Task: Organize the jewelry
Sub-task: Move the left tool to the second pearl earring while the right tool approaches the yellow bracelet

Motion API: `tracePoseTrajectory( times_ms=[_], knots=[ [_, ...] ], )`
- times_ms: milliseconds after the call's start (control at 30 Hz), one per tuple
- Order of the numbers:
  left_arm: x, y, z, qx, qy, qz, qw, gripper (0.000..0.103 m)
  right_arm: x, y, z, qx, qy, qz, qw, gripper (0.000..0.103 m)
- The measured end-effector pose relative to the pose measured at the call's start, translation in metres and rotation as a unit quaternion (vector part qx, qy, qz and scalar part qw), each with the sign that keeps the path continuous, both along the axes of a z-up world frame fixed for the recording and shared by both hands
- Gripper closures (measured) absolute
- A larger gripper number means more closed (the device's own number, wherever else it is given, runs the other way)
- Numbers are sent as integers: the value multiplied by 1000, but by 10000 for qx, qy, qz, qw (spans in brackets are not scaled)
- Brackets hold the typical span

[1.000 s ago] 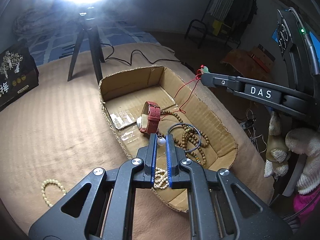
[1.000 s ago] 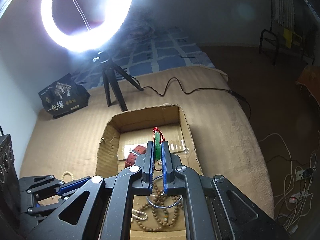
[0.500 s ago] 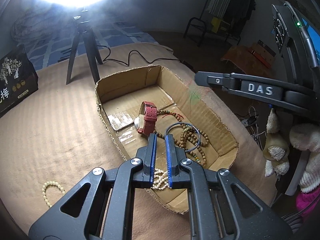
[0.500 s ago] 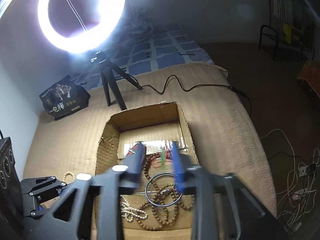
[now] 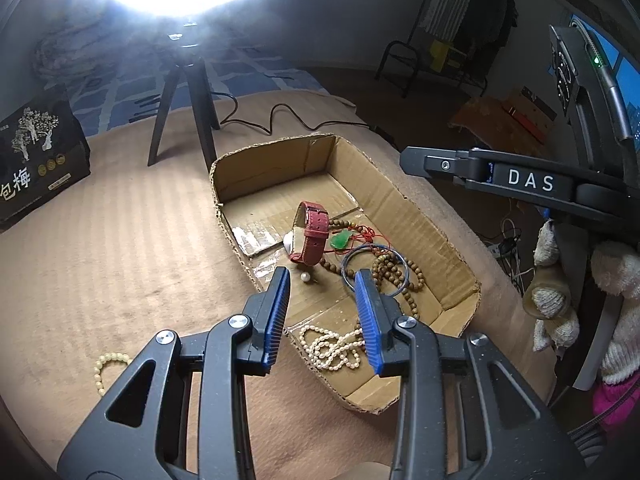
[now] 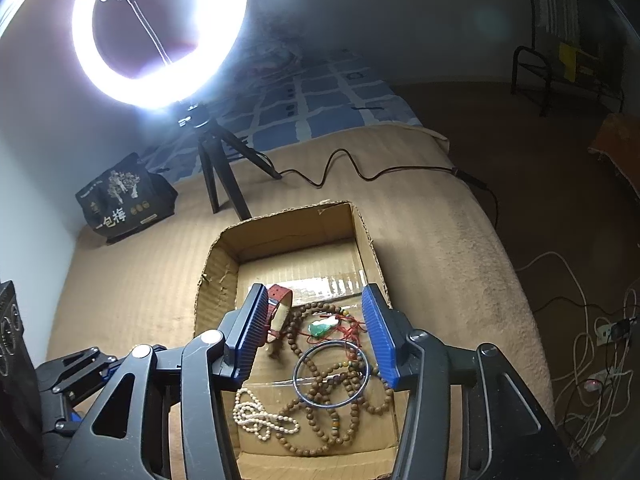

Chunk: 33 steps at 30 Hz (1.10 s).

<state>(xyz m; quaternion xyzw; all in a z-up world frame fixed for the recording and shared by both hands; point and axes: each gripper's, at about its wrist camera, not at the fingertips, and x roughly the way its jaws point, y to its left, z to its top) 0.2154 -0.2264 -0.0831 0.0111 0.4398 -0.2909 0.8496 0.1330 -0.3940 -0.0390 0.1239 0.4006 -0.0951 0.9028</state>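
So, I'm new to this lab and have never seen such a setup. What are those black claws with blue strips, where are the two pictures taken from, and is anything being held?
They are two hand-held grippers, one in each of a person's hands; no robot arm is involved. Each picture comes from a wide-angle camera on a gripper, looking along its fingers.

The left gripper and the right gripper have just been opening, and neither holds anything now. Both hover over an open brown cardboard box on a tan cover.

In the box lie a red leather strap watch, a green pendant on red cord, a small white pearl, a thin dark bangle, brown wooden beads and a cream bead strand. Another cream bead bracelet lies outside the box.
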Motion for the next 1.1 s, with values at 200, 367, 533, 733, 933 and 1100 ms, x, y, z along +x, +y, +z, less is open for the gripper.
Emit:
tracePoseTrajectory(
  times_ms=[200, 367, 533, 733, 933, 1100],
  knots=[
    [-7, 13, 7, 23, -81, 43, 10000, 70, -4, 8, 7, -95, -113, -71, 9999, 33],
    [-12, 32, 15, 123, -132, 112, 9998, 69, -5, 18, 11, -53, -127, -11, 9999, 26],
    [-15, 60, 20, 187, -170, 268, 9993, 57, -4, 35, 13, -124, -147, 143, 9997, 23],
    [-21, 105, 20, 279, -135, 479, 9984, 57, -2, 55, 15, 1, -161, 356, 9992, 23],
    [-27, 152, 17, 321, -89, 729, 9968, 57, 2, 83, 10, 151, -61, 647, 9978, 23],
    [-30, 189, 9, 298, 63, 963, 9949, 57, 9, 107, 3, 244, 61, 890, 9957, 23]
  ],
)
